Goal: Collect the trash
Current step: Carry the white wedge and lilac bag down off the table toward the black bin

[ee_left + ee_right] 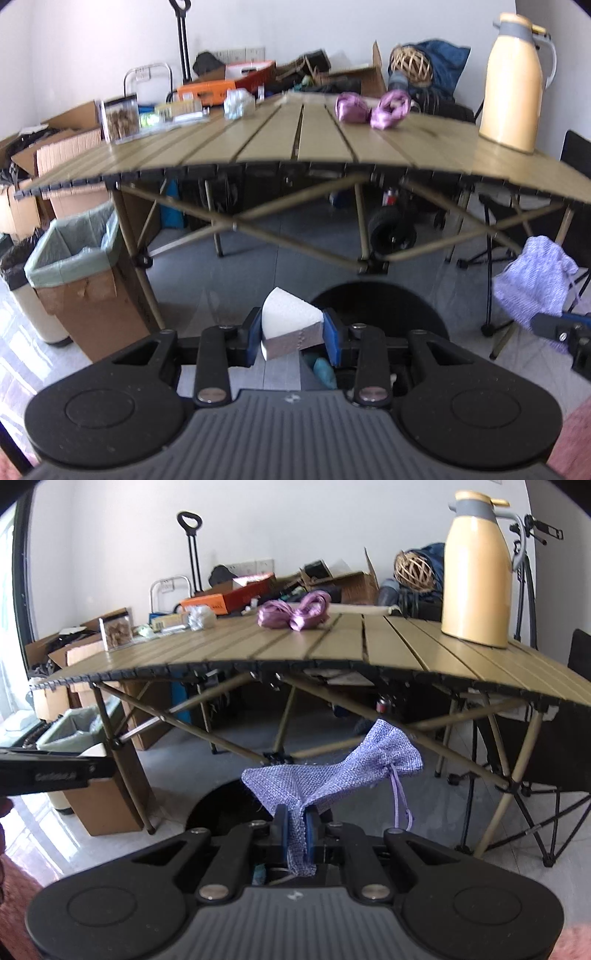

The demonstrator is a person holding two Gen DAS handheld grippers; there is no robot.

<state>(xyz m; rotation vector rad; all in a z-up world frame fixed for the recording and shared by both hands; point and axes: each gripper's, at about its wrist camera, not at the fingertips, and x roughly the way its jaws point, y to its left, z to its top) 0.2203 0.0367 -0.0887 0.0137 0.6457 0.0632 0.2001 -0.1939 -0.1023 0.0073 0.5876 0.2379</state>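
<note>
— Left gripper (pixel 292 338)?
— Clamped on a white paper wedge (pixel 290 325); lined cardboard bin (pixel 79 273) ahead-left, below the table (pixel 295 147).
— Right gripper (pixel 297 830)?
— Pinching a lavender drawstring pouch (pixel 332 771).
— Readable writing?
— Blurred lettering on the left gripper's side, illegible.

A plain white wall (pixel 332 524) is closing off the far side of the room. A slatted tan folding counter (pixel 332 646) is standing across the middle on crossed metal legs (pixel 207 734). Grey floor tiles (pixel 207 771) are lying beneath it, and daylight is glaring off the floor at the near left. Cardboard boxes (pixel 70 147) are piling up along the far left wall. A black folding chair (pixel 546 775) is sitting at the right. A row of wall sockets (pixel 245 54) is showing on the far wall.
</note>
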